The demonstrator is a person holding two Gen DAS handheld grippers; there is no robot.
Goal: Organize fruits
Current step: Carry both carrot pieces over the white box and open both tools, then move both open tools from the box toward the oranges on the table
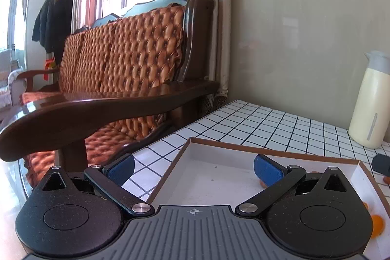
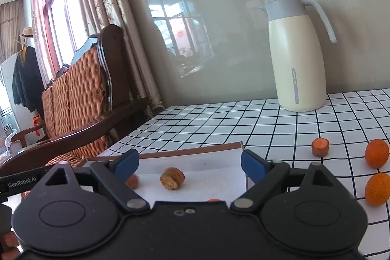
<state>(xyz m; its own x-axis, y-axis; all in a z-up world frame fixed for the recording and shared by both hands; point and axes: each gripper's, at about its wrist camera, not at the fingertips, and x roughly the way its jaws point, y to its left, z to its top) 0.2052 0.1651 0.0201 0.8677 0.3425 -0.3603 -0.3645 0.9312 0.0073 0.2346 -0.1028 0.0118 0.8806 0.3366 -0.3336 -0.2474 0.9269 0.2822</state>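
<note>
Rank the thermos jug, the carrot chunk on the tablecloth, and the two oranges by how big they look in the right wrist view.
1. Thermos jug, by far the largest.
2. The two oranges, upper and lower: they look alike, so I won't rank them.
3. Carrot chunk, smallest, though it sits slightly farther back.

Shallow white cardboard box with brown rim (image 2: 170, 153) lies open on the checked tabletop. Inside: cut brownish-orange fruit piece (image 2: 172, 178) on its side. Outside, right: stubby orange cut piece (image 2: 320, 147) upright; two whole small oranges (image 2: 376, 156) beyond it.
</note>
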